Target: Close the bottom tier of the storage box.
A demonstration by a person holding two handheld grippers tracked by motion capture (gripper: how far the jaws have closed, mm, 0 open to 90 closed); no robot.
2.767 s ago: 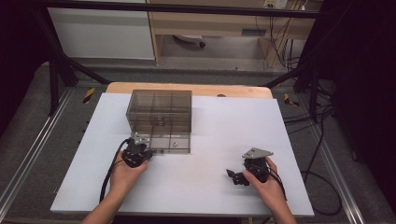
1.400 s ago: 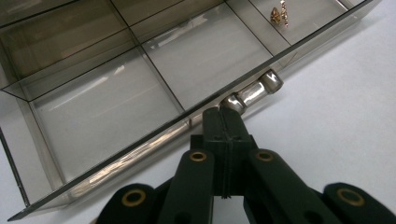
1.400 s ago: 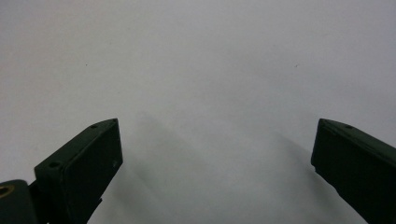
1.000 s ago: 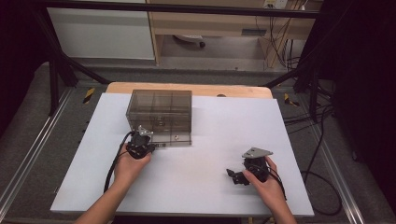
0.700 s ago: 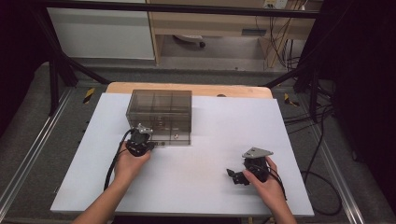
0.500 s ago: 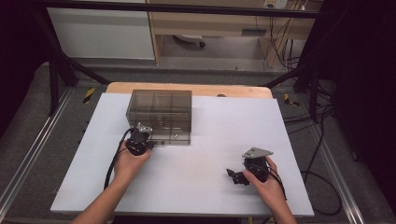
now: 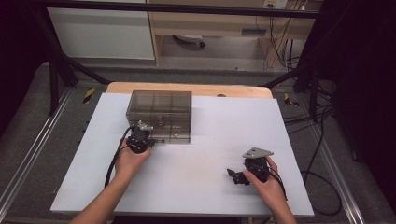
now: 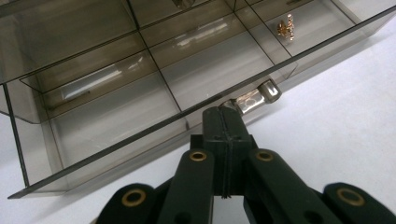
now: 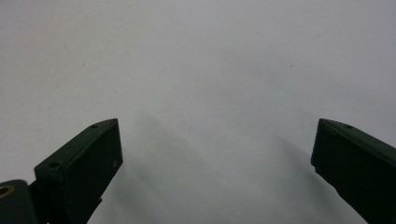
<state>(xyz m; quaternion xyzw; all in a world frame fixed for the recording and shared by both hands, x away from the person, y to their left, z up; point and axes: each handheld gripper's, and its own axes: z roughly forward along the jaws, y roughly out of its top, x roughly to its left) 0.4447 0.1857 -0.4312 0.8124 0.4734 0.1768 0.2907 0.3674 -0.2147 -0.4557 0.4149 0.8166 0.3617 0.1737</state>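
Note:
A smoky clear box (image 7: 161,114) with several compartments stands at the back left of the white table (image 7: 201,154). My left gripper (image 7: 150,140) is at its lower front edge. In the left gripper view the box (image 8: 116,93) spreads across the upper part. The left gripper (image 8: 224,113) is shut, jaws pressed together, tips against the front panel just left of a silver knob (image 8: 259,95). A small gold piece (image 8: 286,27) lies in a far compartment. My right gripper (image 7: 236,176) rests low at the front right. It stands open (image 9: 215,140) over bare table.
A wooden strip (image 7: 187,88) runs along the table's far edge behind the box. Black cables (image 7: 114,161) trail from both grippers. Dark frame posts and floor cables lie beyond the table on the right.
My left hand has moved away from me, up to the box's front. The right hand has kept still.

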